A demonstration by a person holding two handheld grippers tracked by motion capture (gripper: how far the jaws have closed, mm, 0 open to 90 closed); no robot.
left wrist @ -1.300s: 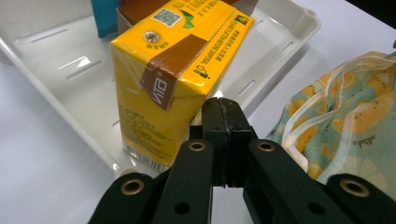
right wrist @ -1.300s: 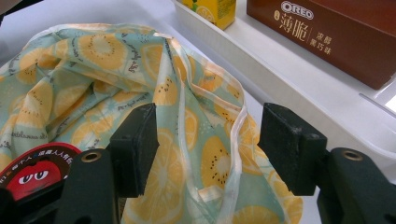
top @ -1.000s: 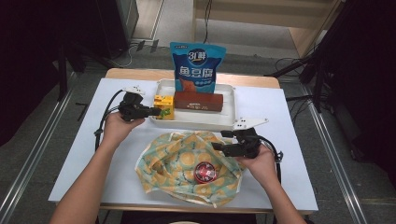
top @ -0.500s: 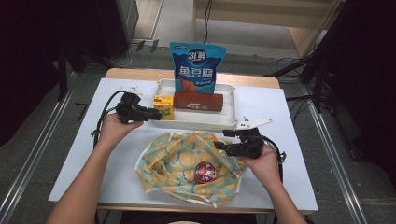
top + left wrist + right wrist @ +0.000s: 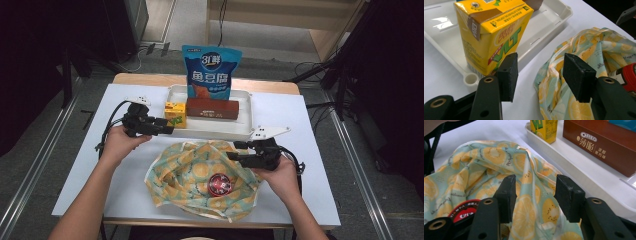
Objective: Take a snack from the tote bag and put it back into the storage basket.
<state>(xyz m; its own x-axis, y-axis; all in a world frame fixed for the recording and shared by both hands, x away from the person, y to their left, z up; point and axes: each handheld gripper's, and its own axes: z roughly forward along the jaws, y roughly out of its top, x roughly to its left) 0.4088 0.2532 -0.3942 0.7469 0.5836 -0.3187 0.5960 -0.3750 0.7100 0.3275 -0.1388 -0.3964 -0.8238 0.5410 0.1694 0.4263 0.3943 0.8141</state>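
A yellow juice carton [image 5: 175, 114] [image 5: 491, 32] stands upright in the left corner of the white tray [image 5: 244, 102] [image 5: 549, 25]. My left gripper [image 5: 167, 126] [image 5: 539, 75] sits just in front of it. Its jaws have just been opening and stand wide with nothing between them. A lemon-print cloth [image 5: 195, 170] [image 5: 481, 162] lies crumpled in front of the tray with a red-capped item [image 5: 219, 184] [image 5: 464, 211] on it. My right gripper [image 5: 237, 151] [image 5: 534, 195] hovers over the cloth's right side. Its jaws have just been closing, with a fold of cloth between the pads, which stand apart.
A brown Oreo box [image 5: 212, 108] [image 5: 604, 147] lies in the tray beside the carton. A blue snack bag [image 5: 211, 72] stands upright at the tray's back. The white table cover [image 5: 85, 165] stretches bare to the left of the cloth.
The left gripper's tips, which met the yellow carton a second ago, now stand slightly back from it. The right gripper has stayed over the cloth's right side.
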